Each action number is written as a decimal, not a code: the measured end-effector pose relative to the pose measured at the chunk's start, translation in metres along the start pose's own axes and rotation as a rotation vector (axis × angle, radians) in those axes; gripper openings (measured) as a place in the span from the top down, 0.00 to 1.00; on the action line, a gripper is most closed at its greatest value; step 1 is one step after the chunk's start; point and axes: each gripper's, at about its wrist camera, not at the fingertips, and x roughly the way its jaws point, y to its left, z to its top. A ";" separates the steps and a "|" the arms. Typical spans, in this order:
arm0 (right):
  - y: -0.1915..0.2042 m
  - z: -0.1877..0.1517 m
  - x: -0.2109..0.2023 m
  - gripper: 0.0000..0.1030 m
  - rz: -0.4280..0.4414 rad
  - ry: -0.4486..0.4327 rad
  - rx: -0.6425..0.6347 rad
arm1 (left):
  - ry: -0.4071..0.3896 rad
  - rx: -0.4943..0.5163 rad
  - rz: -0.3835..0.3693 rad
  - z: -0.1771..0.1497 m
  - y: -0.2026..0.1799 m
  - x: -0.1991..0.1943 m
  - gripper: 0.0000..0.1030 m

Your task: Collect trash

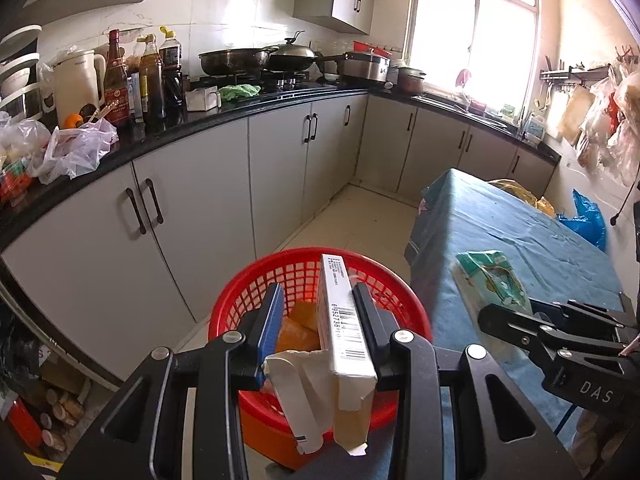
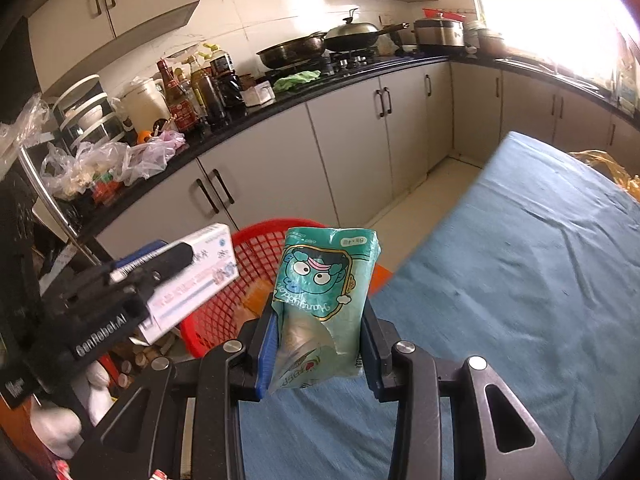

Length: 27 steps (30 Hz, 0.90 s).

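My left gripper (image 1: pixel 319 289) is shut on a white carton box (image 1: pixel 347 320) with a barcode and a torn-open end. It holds the box above a red plastic basket (image 1: pixel 384 280) with orange scraps inside. The right wrist view shows the same box (image 2: pixel 200 276) in the left gripper (image 2: pixel 160 264), beside the basket (image 2: pixel 256 248). My right gripper (image 2: pixel 320 312) is shut on a teal tissue packet (image 2: pixel 320 276) printed with a cartoon face, over the edge of the blue-covered table (image 2: pixel 520 280). In the left wrist view, that packet (image 1: pixel 492 284) and the right gripper (image 1: pixel 508 318) are at the right.
A black counter (image 1: pixel 224 120) over grey cabinets runs along the left and back. It holds bottles, a kettle, plastic bags and pans on the stove. Tiled floor (image 1: pixel 360 216) lies between the cabinets and the table (image 1: pixel 520 232). Yellow and blue bags sit behind the table.
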 end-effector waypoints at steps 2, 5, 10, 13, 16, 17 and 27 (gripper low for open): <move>0.002 0.005 0.010 0.62 0.016 0.008 0.012 | 0.002 -0.005 0.004 0.003 0.004 0.006 0.67; 0.003 0.013 0.029 0.62 0.037 0.030 0.036 | 0.012 -0.019 0.009 0.006 0.011 0.017 0.67; 0.001 0.018 0.058 0.62 0.050 0.069 0.066 | 0.040 -0.055 0.009 0.007 0.025 0.037 0.66; 0.000 0.017 0.072 0.62 0.048 0.091 0.077 | 0.052 -0.080 0.006 0.006 0.031 0.044 0.66; -0.002 0.015 0.080 0.56 0.066 0.111 0.095 | 0.049 -0.107 0.001 0.005 0.038 0.045 0.62; -0.002 0.014 0.081 0.54 0.072 0.112 0.101 | 0.047 -0.114 -0.003 0.004 0.040 0.045 0.58; -0.005 0.010 0.063 0.44 0.080 0.080 0.126 | -0.003 -0.152 -0.009 0.001 0.047 0.018 0.30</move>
